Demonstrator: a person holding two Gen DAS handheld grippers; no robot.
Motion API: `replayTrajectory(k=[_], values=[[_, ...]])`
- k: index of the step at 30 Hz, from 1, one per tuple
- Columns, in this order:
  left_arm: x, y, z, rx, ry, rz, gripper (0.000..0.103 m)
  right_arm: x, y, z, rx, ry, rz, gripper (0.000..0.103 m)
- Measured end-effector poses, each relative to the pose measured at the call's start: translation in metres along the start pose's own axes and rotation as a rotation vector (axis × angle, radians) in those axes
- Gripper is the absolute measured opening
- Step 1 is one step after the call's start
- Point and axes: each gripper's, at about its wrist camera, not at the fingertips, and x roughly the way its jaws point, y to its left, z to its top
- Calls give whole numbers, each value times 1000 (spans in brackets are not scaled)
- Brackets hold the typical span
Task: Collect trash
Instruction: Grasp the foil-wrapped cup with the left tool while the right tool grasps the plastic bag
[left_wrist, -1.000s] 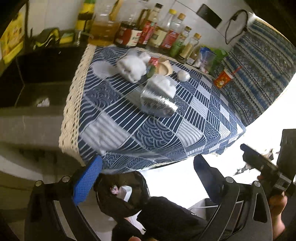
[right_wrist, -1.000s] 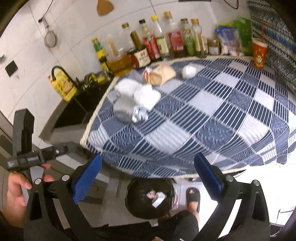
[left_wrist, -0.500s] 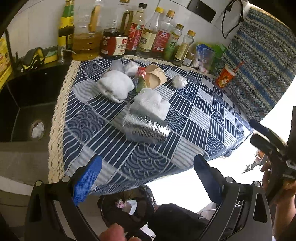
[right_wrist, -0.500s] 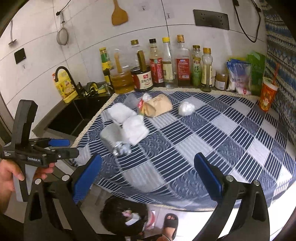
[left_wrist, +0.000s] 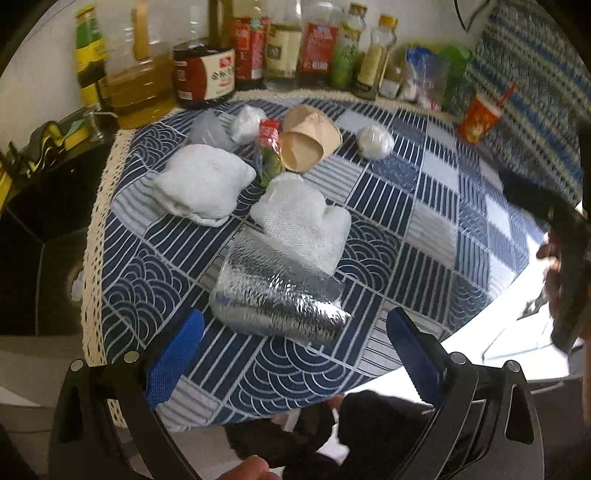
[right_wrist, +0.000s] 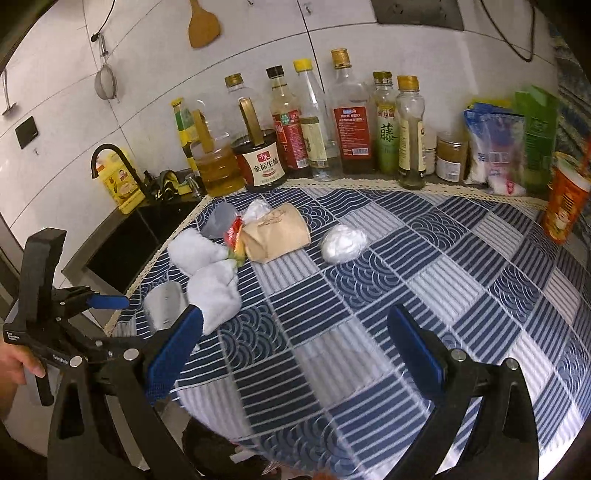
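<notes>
Both claws hang released and empty above the near edge of the surface (right_wrist: 369, 280), which is covered by a blue and white patterned cloth. The left claw (left_wrist: 295, 354) has its blue pads spread wide, and the crumpled silver foil bag (left_wrist: 273, 299) lies just ahead of them, nearest that edge. Touching the far side of the foil bag is a white wad (left_wrist: 306, 221), and a second white wad (left_wrist: 203, 188) lies just beside it toward the sink (right_wrist: 122, 243). Behind these sit a small red and green wrapper (left_wrist: 269, 147), a brown paper cup (left_wrist: 310, 140) tipped on its side, a grey plastic piece (left_wrist: 208, 129) and a small white crumpled ball (left_wrist: 245, 120). A further white ball (right_wrist: 343, 243) lies apart from this cluster, toward the middle of the cloth. The right claw (right_wrist: 295, 354) hovers over bare cloth, well apart from that ball. A row of sauce bottles (right_wrist: 314, 125) lines the tiled wall, with an orange cup (right_wrist: 565, 199) at the far right.
</notes>
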Motion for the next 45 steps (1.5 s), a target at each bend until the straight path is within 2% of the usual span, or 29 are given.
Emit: replayTrajectory(k=[7, 12, 16, 20, 25, 26, 27, 37, 39, 45], values=[[28, 3, 17, 23, 98, 94, 96, 28, -28, 15, -28, 37, 36, 99], [41, 6, 24, 19, 151, 117, 96, 53, -42, 26, -57, 75, 61, 99], [51, 7, 29, -21, 173, 102, 96, 67, -52, 38, -59, 85, 55, 99], [59, 8, 30, -46, 228, 129, 96, 86, -61, 52, -76, 131, 85, 99], [61, 12, 29, -104, 256, 147, 95, 106, -58, 65, -137, 157, 132, 99], [61, 12, 29, -109, 257, 145, 93, 112, -57, 66, -146, 170, 136, 99], [61, 11, 30, -112, 258, 139, 86, 116, -57, 68, -149, 182, 141, 99], [60, 7, 24, -150, 241, 151, 79, 157, -55, 73, -196, 272, 155, 98], [59, 8, 24, -161, 240, 151, 78, 161, -55, 74, -196, 284, 155, 91], [50, 9, 21, -199, 214, 159, 77, 168, -54, 74, -207, 309, 123, 83]])
